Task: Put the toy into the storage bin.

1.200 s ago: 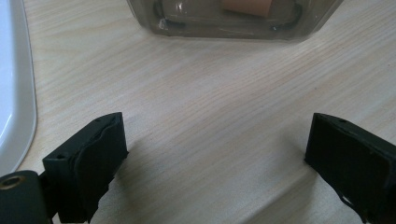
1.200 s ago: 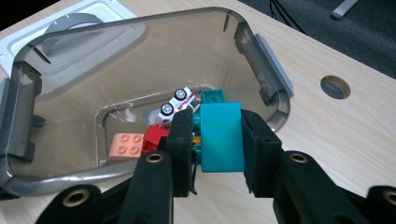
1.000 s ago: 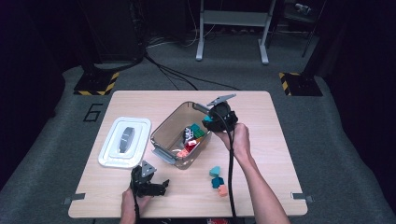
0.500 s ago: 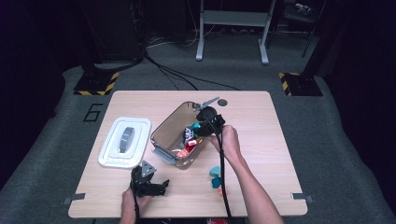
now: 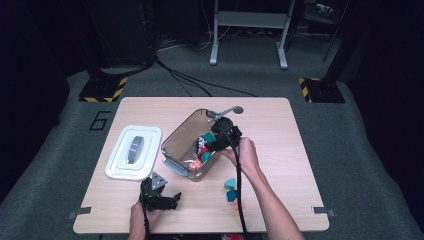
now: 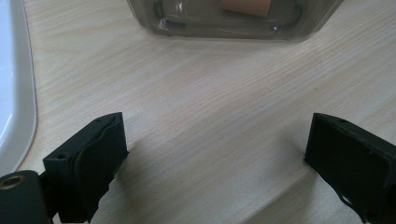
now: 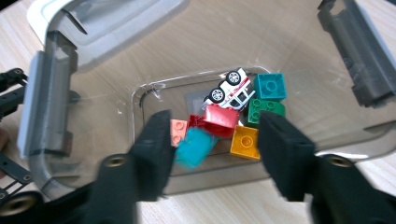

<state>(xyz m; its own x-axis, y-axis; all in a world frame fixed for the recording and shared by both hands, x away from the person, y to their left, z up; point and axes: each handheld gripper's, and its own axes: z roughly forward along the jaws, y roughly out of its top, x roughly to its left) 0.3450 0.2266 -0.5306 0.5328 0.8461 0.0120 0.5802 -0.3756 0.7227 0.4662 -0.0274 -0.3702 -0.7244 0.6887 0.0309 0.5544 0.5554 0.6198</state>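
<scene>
My right gripper (image 5: 216, 141) hangs just over the open bin (image 5: 181, 145), tilted down into it. Its jaws have just been opening and now stand part-way apart. In the right gripper view a teal block (image 7: 195, 148) sits blurred between them, free of both pads, so I judge it is dropping toward the pile rather than held.

Below it, on the bin's floor, lie a red piece (image 7: 219, 120), an orange brick (image 7: 245, 142), a salmon brick (image 7: 178, 132), a green brick (image 7: 264, 110), a second teal brick (image 7: 269, 86) and a small white toy car (image 7: 231, 93), all crowded at the near end.

Outside the bin, on the person's side and toward the right arm, a few more blocks (image 5: 231, 188) wait on the table (image 5: 280, 150). The white lid (image 5: 134, 151) lies just beside the bin on its other side. My left gripper (image 5: 161, 198) rests on the table below the bin with its jaws wide and nothing between them.

What worries me: the teal block could bounce off the heap and jam against a jaw, or the jaws may clip the bin's wall or its grey latch (image 7: 44, 105) as I lift out and drag the bin along, since nothing steadies it. Going back for the loose blocks, my trailing cable could sweep them off the edge.
</scene>
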